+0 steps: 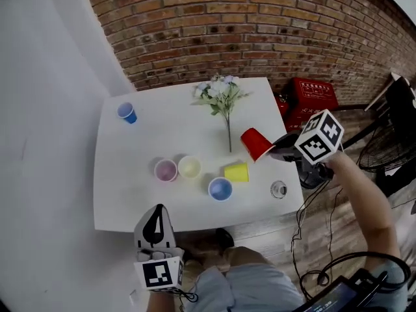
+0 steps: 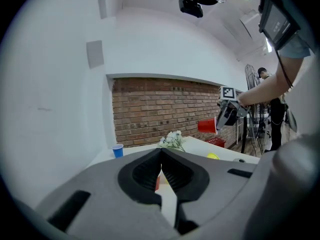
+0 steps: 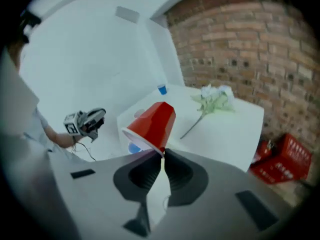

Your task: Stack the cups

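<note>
A tilted cup (image 1: pixel 255 143) sits pinched by its rim ahead of the right gripper (image 1: pixel 272 151) jaws, above the table (image 1: pixel 130 207); left of them sit four cups (image 1: pixel 220 188), a flower sprig (image 1: pixel 223 103) lying beyond

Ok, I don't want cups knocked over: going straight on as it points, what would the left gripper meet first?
Probably the pink cup, in line with the left gripper; height is unclear, so it might pass above.

Left gripper (image 1: pixel 156 210), right gripper (image 1: pixel 273 152): both closed.
</note>
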`<state>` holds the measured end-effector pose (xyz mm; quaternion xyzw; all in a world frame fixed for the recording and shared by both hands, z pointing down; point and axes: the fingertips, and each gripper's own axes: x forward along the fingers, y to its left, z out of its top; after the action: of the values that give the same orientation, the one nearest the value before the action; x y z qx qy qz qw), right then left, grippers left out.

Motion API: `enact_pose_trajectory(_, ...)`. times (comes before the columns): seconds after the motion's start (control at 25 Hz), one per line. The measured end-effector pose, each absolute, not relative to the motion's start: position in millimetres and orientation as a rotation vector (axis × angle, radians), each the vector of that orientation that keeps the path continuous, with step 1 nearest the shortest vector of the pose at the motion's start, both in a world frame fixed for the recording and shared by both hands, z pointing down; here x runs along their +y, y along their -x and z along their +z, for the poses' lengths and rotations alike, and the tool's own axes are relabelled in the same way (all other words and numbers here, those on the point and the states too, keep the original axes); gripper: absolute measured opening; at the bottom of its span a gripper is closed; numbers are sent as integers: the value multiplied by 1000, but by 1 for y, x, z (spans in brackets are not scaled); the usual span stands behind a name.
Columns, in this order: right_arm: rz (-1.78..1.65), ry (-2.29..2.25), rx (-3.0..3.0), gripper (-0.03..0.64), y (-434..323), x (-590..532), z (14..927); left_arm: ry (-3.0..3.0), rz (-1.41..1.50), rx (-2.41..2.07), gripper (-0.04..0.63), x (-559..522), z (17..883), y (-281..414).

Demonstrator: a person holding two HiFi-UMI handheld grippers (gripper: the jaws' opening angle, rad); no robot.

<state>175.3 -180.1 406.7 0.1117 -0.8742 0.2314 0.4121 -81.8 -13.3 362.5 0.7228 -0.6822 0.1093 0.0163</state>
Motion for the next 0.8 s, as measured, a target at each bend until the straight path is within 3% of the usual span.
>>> enact_pose_trajectory(0.36, 1504, -205, -1759, 29, -191, -187, 465, -2195, 353, -2143, 9, -4, 362, 89)
enact_pose_trajectory(0.64, 1731, -250, -1633, 35, -196, -178, 485, -2175, 370, -2141, 9, -5, 357, 85)
enact_pose_trajectory(0.8, 1783, -286, -1642, 75, -197, -184, 485, -2178, 371, -2136, 9, -8, 357, 82)
